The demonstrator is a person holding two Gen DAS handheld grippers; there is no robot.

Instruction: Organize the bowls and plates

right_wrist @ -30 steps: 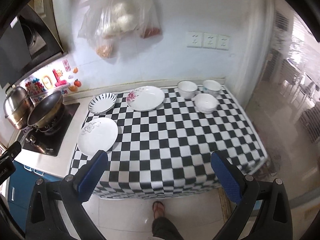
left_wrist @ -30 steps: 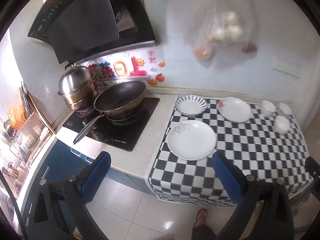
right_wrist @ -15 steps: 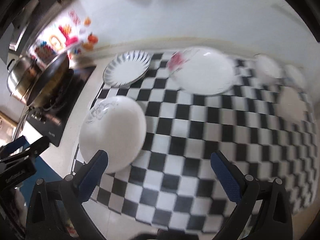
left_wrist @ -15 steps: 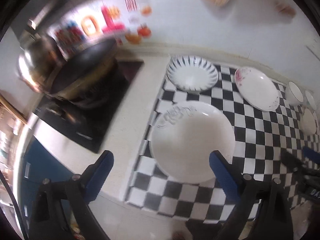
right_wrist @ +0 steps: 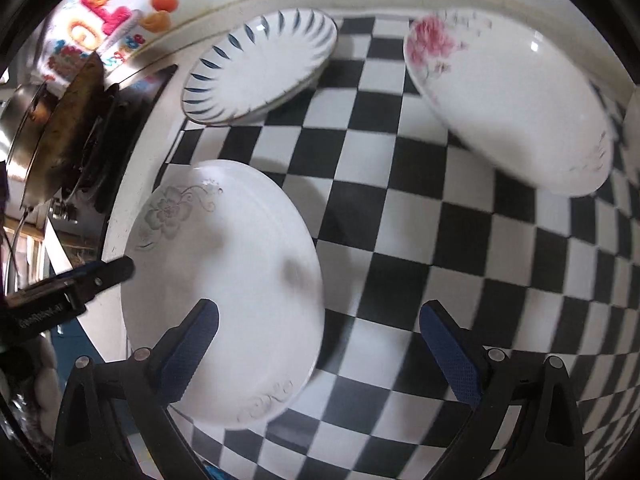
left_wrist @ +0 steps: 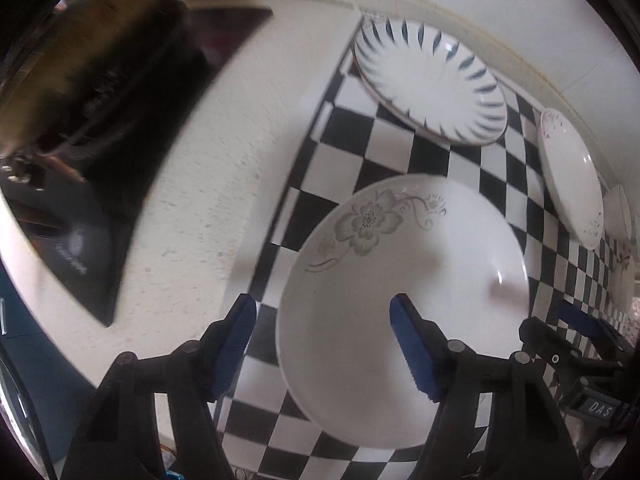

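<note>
1. While its jaws are closing, the left gripper [left_wrist: 324, 344] points down over the left rim of the grey-flower plate [left_wrist: 404, 304]; that rim lies between the two blue pads, which are not yet pressing on it, and nothing is held.
2. Opposite it, the right gripper [right_wrist: 320, 354] has its jaws spread wide over the same plate's right rim — its left finger [right_wrist: 192, 346] over the plate's well, its right finger over bare cloth — and it grips nothing.
3. Flat on the checkered tablecloth [right_wrist: 400, 216], the grey-flower plate sits at the cloth's left edge, its rim reaching about to where the cloth meets the pale speckled countertop [left_wrist: 224, 168].
4. Open room: bare checks lie right of the plate and toward the near edge of the cloth, and a strip of bare countertop separates the plate from the black cooktop [left_wrist: 100, 216].
5. Behind the plate, near the wall, stands the blue-striped plate [left_wrist: 432, 80], apart from it by a row or two of checks.
6. To the right of that one lies the pink-flower plate [right_wrist: 508, 96], well apart from the grey-flower plate.
7. Past the pink-flower plate, at the left wrist view's right edge, a white bowl [left_wrist: 618, 212] shows only as a sliver.
8. On the cooktop a dark wok [right_wrist: 76, 120] rises beside a steel pot [right_wrist: 20, 136] — both stand left of the cloth, clear of the plates.
9. Bright fruit-and-letter stickers [right_wrist: 100, 20] mark the wall behind the wok.
</note>
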